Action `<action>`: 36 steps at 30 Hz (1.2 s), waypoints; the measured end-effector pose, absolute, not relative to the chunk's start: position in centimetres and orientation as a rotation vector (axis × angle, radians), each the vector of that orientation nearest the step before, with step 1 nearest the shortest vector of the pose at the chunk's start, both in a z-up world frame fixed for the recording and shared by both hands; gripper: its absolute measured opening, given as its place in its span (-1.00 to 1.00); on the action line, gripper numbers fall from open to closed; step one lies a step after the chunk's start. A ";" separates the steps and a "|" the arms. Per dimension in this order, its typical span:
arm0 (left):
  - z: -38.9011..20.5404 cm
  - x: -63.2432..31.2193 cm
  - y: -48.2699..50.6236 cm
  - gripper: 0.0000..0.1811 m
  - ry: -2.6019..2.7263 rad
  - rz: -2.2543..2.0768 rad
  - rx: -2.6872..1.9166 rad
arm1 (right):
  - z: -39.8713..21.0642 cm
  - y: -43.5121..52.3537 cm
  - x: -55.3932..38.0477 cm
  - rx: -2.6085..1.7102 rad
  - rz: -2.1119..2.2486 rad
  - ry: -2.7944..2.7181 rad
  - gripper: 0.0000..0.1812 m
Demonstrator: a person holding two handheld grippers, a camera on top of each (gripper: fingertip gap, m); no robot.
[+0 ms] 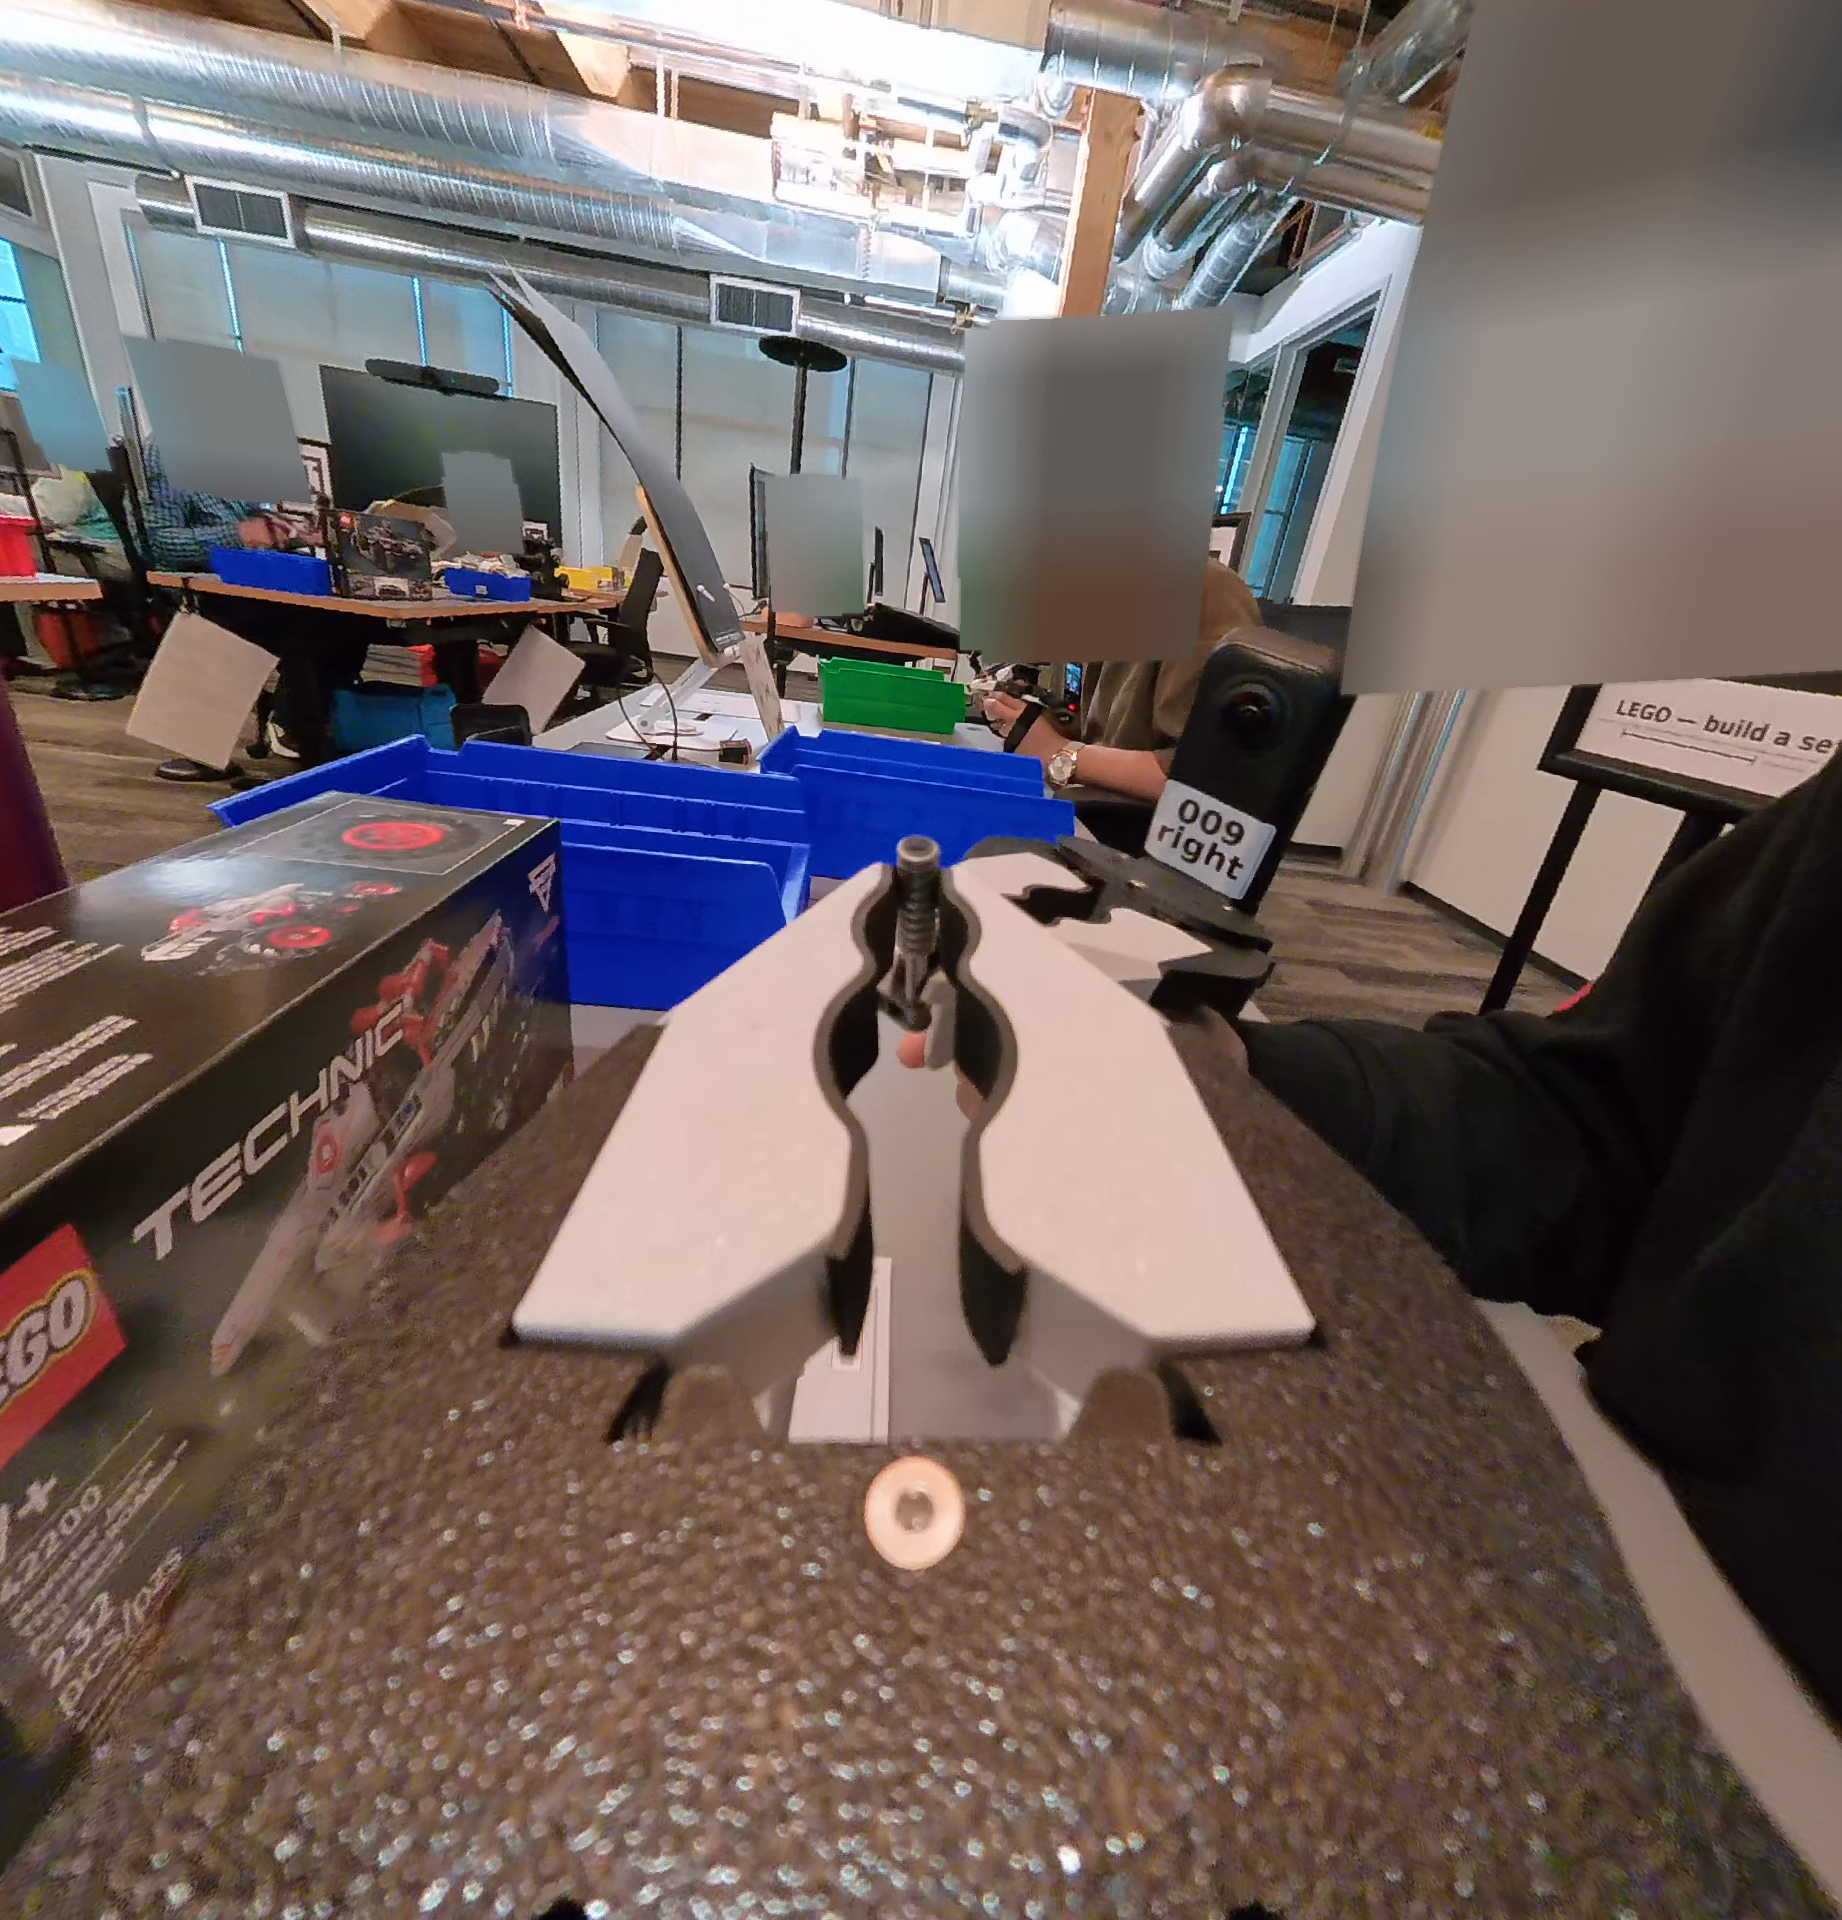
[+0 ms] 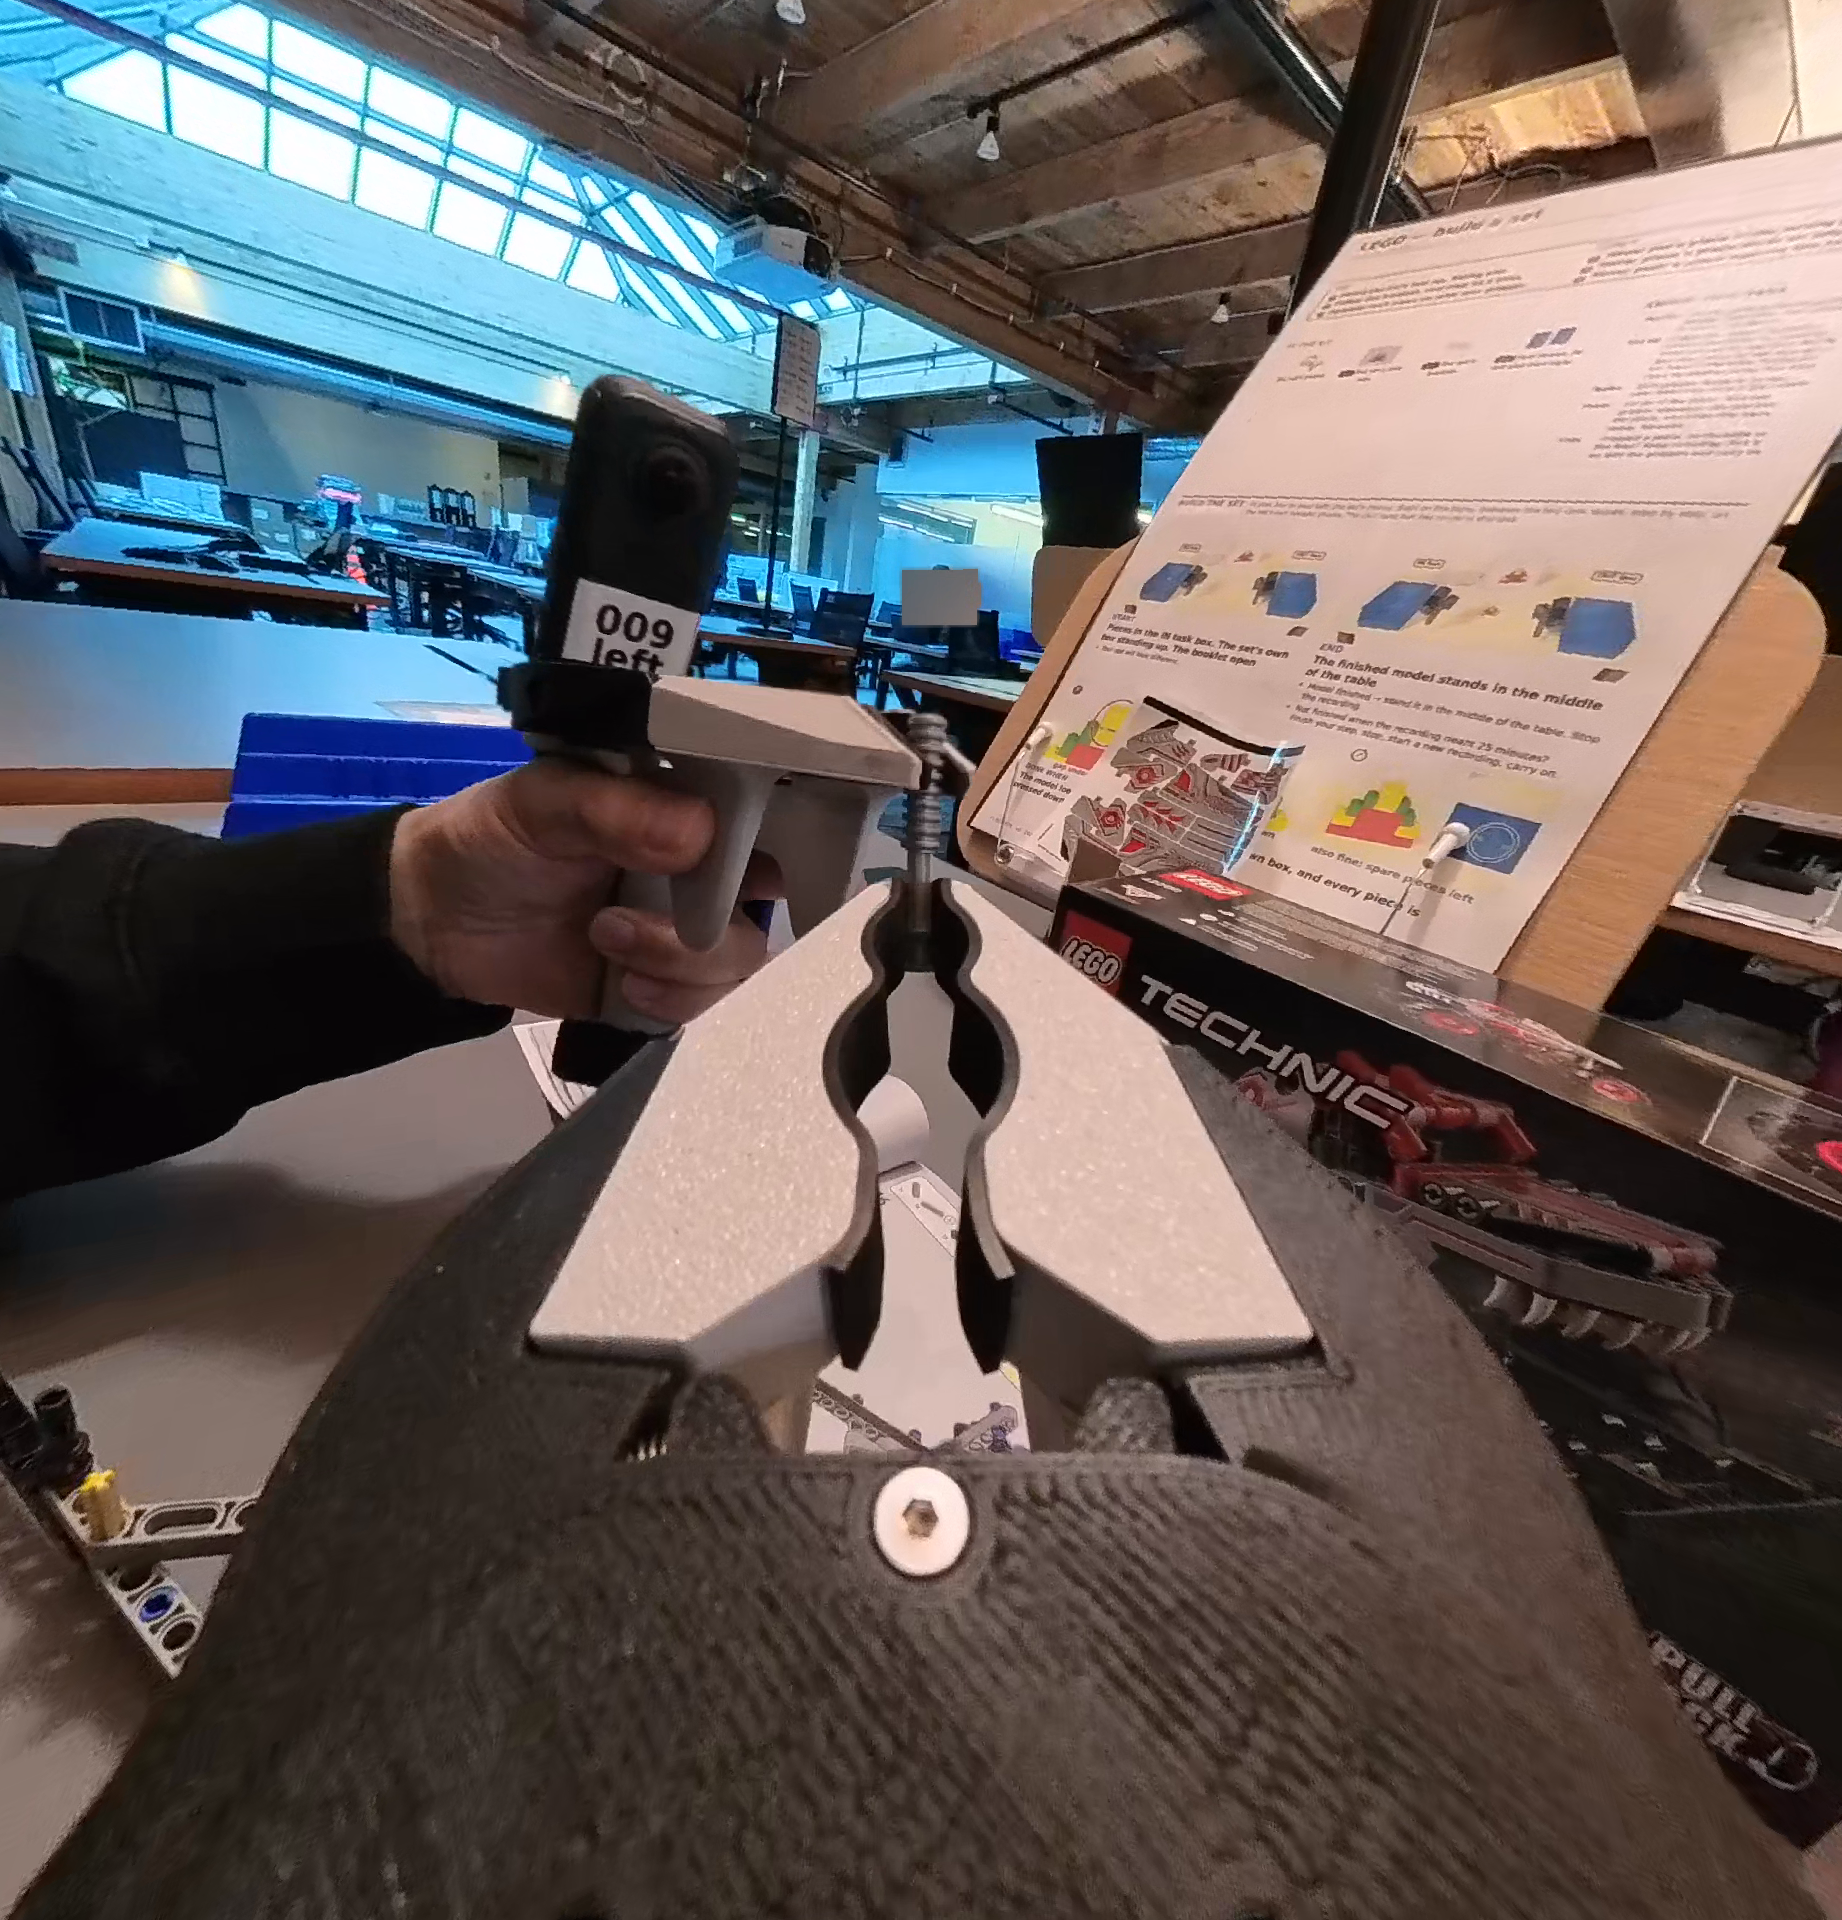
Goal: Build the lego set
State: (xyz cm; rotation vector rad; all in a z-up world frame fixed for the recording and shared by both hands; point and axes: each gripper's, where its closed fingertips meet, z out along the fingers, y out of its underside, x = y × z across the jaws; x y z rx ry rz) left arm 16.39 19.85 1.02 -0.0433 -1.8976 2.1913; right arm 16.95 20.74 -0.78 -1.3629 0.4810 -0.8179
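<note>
Nearest the camera: left gripper [image 1: 917,935], jaws nearly closed, clamping a small dark shock-absorber piece [image 1: 915,914] with a coil spring. Piece upright between the tips, top end sticking out just past them. In the right wrist view, right gripper [image 2: 922,925] with jaws narrow, pinching the lower rod of the same spring piece [image 2: 929,769]; coil rising above the tips, beside the left gripper's grey finger. Hand [image 2: 564,894] in a black sleeve around the left gripper's handle. On the table [image 2: 169,1247], at near left, grey beam assembly [image 2: 138,1548] with a yellow pin. Black set box [image 1: 221,1091] to the left in the left view, blue bins [image 1: 678,831] behind it. Instruction board [image 2: 1468,582] standing far right behind the box.
</note>
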 end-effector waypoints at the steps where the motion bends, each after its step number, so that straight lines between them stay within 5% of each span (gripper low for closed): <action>1: 1.0 16.4 19.9 -0.95 -1.907 2.191 -0.052 | -0.8 20.7 16.9 -1.368 -0.828 0.478 -0.97; 36: 2.2 15.8 19.1 -0.96 -1.495 2.261 0.063 | 1.1 20.6 16.3 -1.233 -0.728 0.544 -0.97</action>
